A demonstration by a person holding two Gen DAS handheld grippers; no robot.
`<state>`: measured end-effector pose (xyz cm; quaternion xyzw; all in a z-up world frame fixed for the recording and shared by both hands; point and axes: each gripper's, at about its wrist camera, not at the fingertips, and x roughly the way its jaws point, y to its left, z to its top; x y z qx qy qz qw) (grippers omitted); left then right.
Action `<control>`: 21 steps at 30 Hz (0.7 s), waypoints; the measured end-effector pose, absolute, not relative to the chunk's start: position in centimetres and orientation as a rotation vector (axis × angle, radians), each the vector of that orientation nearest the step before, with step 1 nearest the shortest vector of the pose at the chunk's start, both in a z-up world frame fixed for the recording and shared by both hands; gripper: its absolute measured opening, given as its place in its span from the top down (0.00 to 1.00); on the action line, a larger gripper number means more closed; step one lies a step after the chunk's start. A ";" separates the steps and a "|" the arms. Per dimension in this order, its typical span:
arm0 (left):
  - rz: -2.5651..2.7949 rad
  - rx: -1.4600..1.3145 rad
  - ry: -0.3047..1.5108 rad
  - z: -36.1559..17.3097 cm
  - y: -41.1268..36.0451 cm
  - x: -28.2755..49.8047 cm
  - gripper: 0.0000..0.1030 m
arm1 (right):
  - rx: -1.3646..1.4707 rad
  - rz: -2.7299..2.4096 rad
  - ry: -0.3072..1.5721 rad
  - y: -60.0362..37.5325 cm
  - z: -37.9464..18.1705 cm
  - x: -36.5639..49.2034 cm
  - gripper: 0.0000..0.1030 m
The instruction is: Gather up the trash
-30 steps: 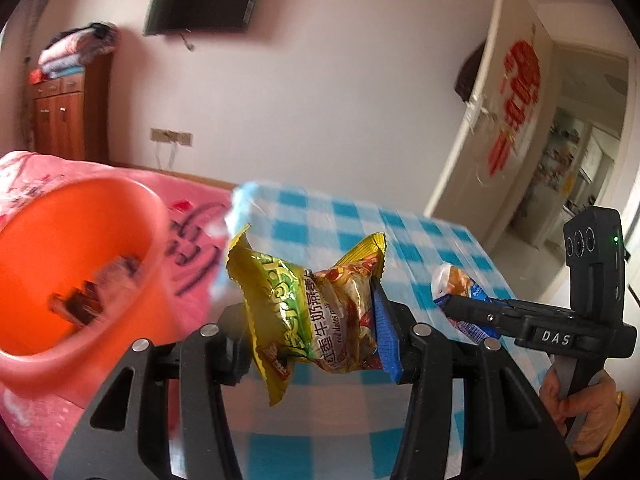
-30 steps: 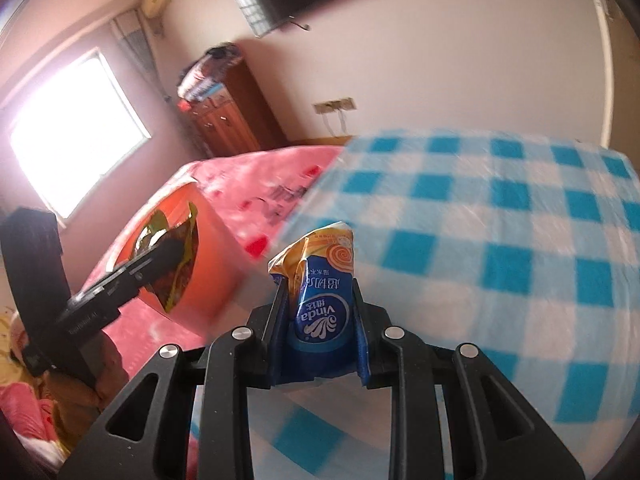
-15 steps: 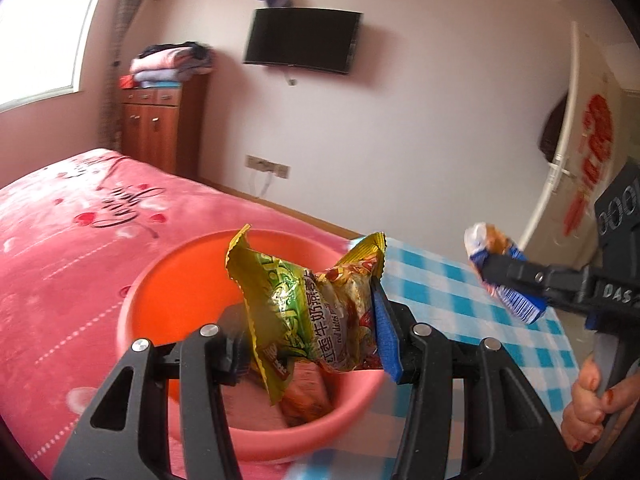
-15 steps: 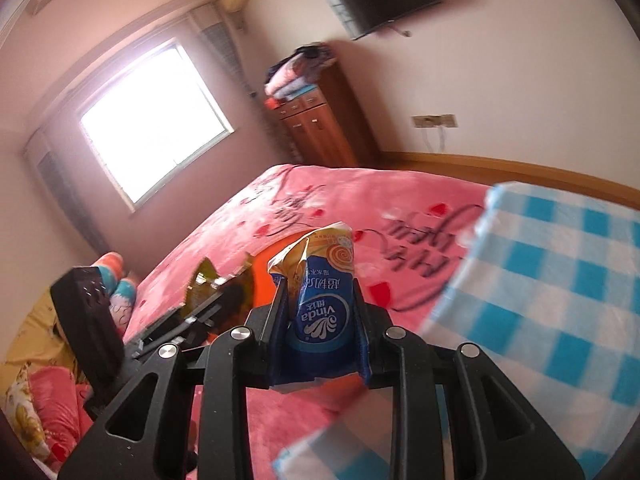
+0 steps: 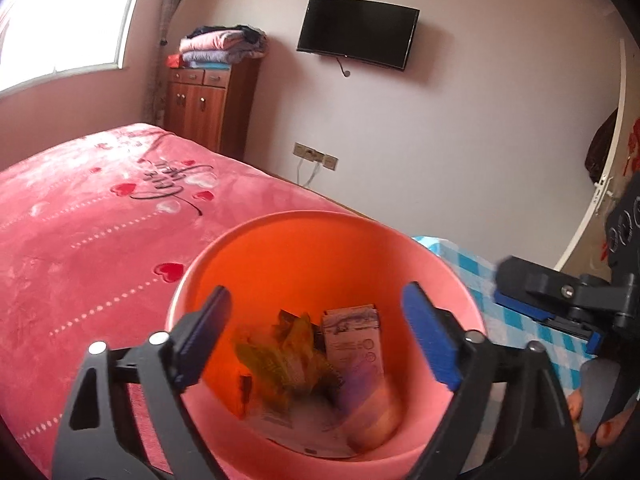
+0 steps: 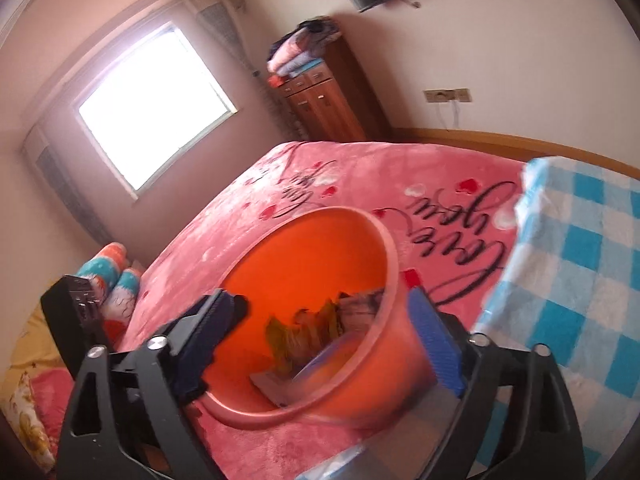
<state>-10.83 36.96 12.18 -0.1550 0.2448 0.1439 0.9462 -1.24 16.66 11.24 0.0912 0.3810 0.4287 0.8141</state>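
Note:
An orange plastic bin stands on the pink bed; it also shows in the right wrist view. Inside lie a yellow-green snack wrapper, a pale paper packet and other wrappers, blurred. The wrapper shows in the right wrist view too. My left gripper is open and empty above the bin's mouth. My right gripper is open and empty over the bin's near rim. A blurred blue shape at the right wrist view's bottom edge cannot be identified.
The pink bedspread spreads left of the bin. A table with a blue-checked cloth stands to the right. A wooden cabinet, a wall television and a window lie beyond.
Both grippers have opened. The yellow-green wrapper left my left gripper and lies in the bin. The blue tissue pack left my right gripper. Both grippers moved over the bin.

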 end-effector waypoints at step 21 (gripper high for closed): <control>0.193 -0.237 0.425 14.3 30.7 -10.9 0.04 | 0.010 0.526 0.583 5.2 10.1 -5.3 0.09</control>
